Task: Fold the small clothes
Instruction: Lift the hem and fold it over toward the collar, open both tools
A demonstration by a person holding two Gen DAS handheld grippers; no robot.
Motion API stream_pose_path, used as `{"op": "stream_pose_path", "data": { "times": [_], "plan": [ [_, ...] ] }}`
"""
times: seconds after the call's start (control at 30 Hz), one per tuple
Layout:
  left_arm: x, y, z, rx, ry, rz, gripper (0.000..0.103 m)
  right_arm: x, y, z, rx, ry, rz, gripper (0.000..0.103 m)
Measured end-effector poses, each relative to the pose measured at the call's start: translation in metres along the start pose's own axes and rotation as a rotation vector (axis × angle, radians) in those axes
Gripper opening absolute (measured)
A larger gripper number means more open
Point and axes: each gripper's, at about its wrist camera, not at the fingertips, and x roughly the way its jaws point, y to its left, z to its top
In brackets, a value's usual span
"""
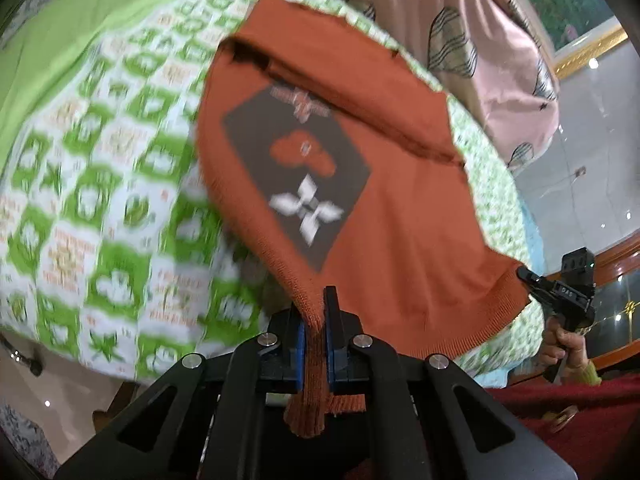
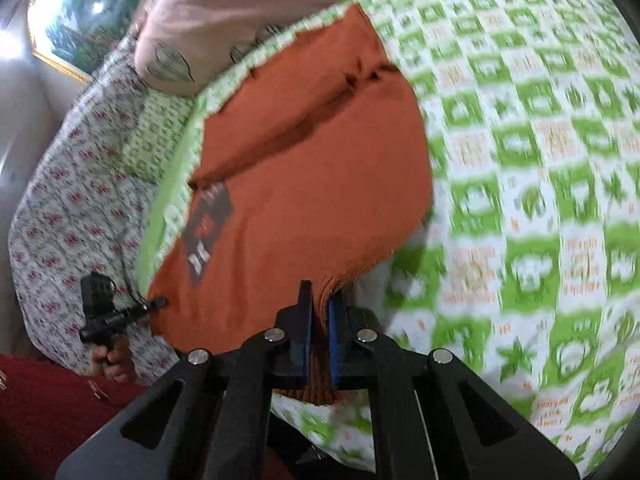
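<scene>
- Green-and-white patterned bedspread [image 1: 100, 168] spread across most of both views, blurred.
- Plain lime-green cloth [image 1: 80, 28] along its far edge.
- Pink pillow [image 1: 472, 40] printed with striped shapes (balloons, perhaps) at the head.
- White sheet with small red flowers [image 2: 72, 200] draped down the side.
- Gilt-framed landscape picture [image 2: 76, 28] against a pale wall.
- Glossy pale surface [image 1: 592, 140] dotted with lamp reflections.
- Dark red fabric [image 2: 40, 400] low in the corner.
</scene>
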Motion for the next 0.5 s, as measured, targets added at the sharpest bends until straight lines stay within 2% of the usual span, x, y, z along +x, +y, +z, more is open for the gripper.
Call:
{"op": "stream_pose_path", "data": {
  "times": [0.17,0.3,0.5],
  "plan": [
    [-0.020,-0.006,0.044,0.004,-0.107,-0.009,0.005,-0.005,0.015,0.037,-0.030,-0.083,0.020,0.007],
    [-0.034,-0.012,0.091,0.015,-0.202,-0.018,0.005,-0.007,0.024,0.078,-0.058,-0.159,0.026,0.007],
    [-0.026,-0.022,0.167,0.053,-0.296,-0.011,0.005,0.002,0.034,0.150,-0.102,-0.257,0.026,0.007]
  ]
}}
